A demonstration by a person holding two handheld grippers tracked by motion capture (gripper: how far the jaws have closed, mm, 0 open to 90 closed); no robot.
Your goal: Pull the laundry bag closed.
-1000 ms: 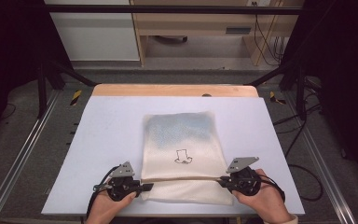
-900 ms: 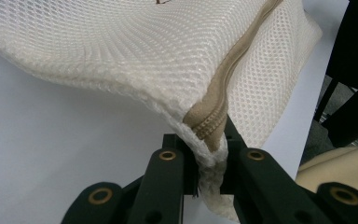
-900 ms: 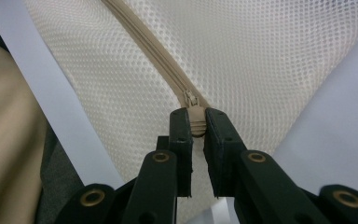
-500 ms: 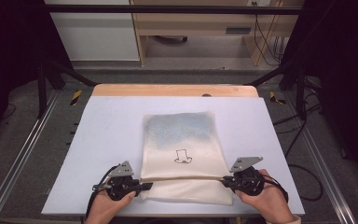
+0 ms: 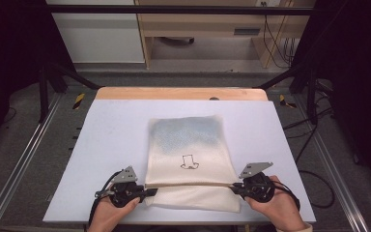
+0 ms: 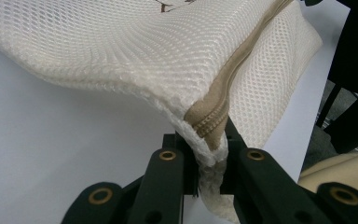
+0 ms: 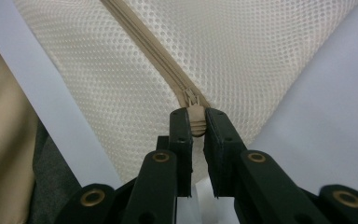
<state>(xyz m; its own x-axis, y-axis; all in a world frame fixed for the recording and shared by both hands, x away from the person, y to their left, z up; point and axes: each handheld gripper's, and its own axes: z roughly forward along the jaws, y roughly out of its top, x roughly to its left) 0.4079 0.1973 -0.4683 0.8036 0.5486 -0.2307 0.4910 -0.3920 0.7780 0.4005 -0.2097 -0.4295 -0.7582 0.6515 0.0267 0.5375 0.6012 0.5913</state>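
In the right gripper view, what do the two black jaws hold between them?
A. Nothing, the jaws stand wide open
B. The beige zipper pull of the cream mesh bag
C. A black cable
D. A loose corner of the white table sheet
B. The right gripper is shut on the small beige zipper pull at the end of the beige zipper running across the cream mesh bag.

No legible text or labels

Mesh bag (image 5: 189,159) mid-table (image 5: 101,135), grippers at L/R near corners.
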